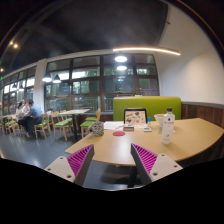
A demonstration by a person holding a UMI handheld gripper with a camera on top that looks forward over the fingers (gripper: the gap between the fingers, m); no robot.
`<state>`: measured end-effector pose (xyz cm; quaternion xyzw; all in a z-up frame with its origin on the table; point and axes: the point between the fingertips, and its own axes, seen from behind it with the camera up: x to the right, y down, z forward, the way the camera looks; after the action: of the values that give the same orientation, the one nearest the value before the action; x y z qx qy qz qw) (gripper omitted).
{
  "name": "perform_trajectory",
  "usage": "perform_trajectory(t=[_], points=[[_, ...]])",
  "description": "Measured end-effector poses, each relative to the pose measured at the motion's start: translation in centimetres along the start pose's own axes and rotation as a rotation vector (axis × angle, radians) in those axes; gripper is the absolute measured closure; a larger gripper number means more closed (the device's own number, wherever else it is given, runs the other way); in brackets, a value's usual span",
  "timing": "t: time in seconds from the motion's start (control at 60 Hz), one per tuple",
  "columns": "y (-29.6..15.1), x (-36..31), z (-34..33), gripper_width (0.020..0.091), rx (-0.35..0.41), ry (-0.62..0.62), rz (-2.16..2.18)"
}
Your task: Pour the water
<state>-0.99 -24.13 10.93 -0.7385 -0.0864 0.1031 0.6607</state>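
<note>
- Currently the gripper (112, 165) is held level above the near table edge, its fingers spread wide with nothing between the pink pads (80, 160).
- Beyond the fingers, the wooden table (110, 148) runs far and right.
- Farther off, right of the right finger, a clear bottle (168, 124) stands upright, well apart from the jaws; judged the pouring vessel.
- Papers (122, 127) lie at the far side, a green sofa (147, 106) behind.
- Reaching it calls for travel forward and right.
</note>
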Motion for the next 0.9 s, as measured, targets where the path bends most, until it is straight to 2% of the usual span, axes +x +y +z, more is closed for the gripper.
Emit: perform_trajectory(t=[0.283, 0.483, 0.567, 0.767, 0.9], points=[[-1.7, 5.4, -0.1, 0.0319, 0.045, 0.104, -0.029], [-3.3, 15.7, 2.9, 0.0317, 0.079, 0.255, -0.091], [-4.3, 19.7, 5.4, 0.0318, 0.064, 0.304, -0.081], [-2.5, 27.2, 14.4, 0.0317, -0.079, 0.376, -0.066], [-1.7, 30.3, 18.8, 0.0316, -0.097, 0.391, -0.066]])
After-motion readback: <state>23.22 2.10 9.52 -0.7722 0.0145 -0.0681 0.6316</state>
